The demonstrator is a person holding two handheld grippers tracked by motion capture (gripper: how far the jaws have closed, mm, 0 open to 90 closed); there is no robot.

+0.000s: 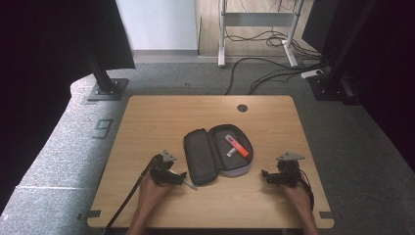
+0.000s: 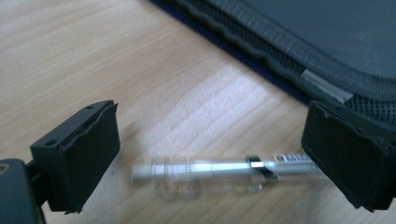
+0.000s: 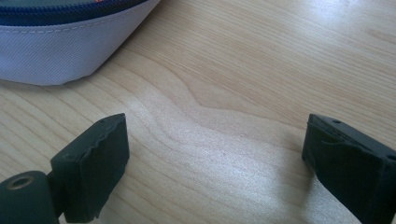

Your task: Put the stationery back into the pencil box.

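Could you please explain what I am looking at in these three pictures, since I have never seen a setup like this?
No robot here: a person sits at a wooden table and holds a hand-held claw in each hand. The high view looks down from above the person; the left claw is at the left, the right claw at the right. The other two pictures come from small cameras riding on each claw, looking out between its two black jaws.

An open pencil case lies on the table, with an orange marker and a small white item beside it inside. In the left claw's view, a clear pen lies on the wood between the open jaws, not yet gripped. The right claw's jaws are open over bare wood, near the case's pale edge.
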